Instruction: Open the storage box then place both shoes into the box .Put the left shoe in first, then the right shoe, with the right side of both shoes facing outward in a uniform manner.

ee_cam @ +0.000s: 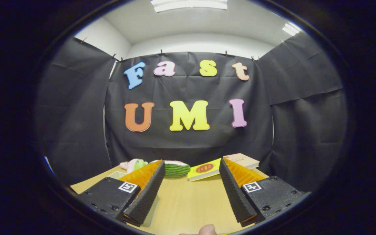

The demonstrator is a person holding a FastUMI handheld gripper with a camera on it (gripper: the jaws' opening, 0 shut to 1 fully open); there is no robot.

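A wooden table (188, 202) backed by black cloth lies bare between the wide-spread, empty gripper (192, 169), whose fingers point at a yellow book (204, 172) near the table's far edge; the box cannot be made out.

Black cloth (188, 140) hangs on the walls all around a light wooden worktop (188, 202). Above it are white walls (197, 44), a white ceiling and bright lights (189, 4).

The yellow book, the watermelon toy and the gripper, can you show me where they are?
yellow book (204, 171): gripper view, middle of its cover.
watermelon toy (176, 169): gripper view, its striped green rind.
gripper (191, 187): gripper view, the open gap midway between its fingertips.
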